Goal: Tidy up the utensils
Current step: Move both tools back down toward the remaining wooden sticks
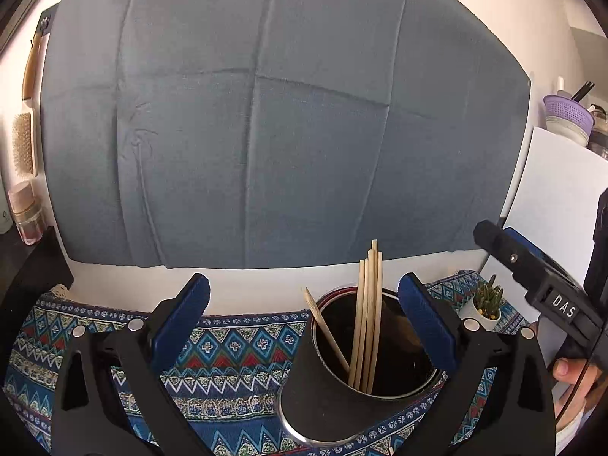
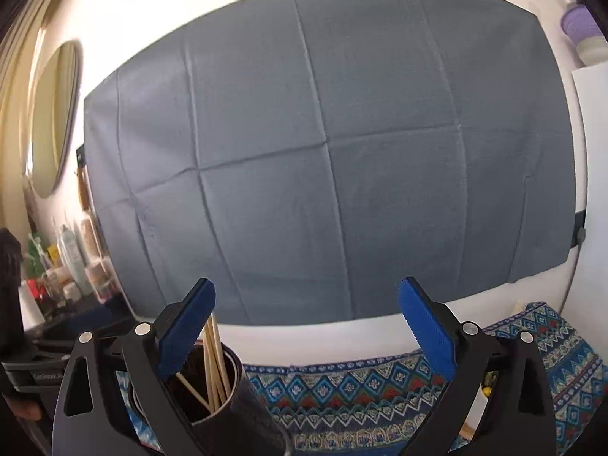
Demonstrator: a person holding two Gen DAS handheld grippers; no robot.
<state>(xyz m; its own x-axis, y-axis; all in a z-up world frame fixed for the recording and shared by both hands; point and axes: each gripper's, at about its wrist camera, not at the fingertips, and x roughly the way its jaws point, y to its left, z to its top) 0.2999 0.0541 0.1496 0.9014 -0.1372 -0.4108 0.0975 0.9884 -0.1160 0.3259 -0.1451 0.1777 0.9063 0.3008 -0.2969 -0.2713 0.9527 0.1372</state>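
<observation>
Wooden chopsticks (image 1: 366,319) stand in the black cup (image 1: 326,399) on the patterned cloth (image 1: 235,345); the left gripper (image 1: 304,315) gapes empty above it. Right view: the right gripper (image 2: 306,326) is likewise wide, holding nothing, cup low left. The drop-off looks finished; next calls for finding any remaining utensil.

The left gripper (image 1: 304,315) and right gripper (image 2: 307,323) both fill the lower frame, jaws spread wide and empty. At lower right, seemingly a hand (image 1: 570,376) grips the right gripper's handle.
</observation>
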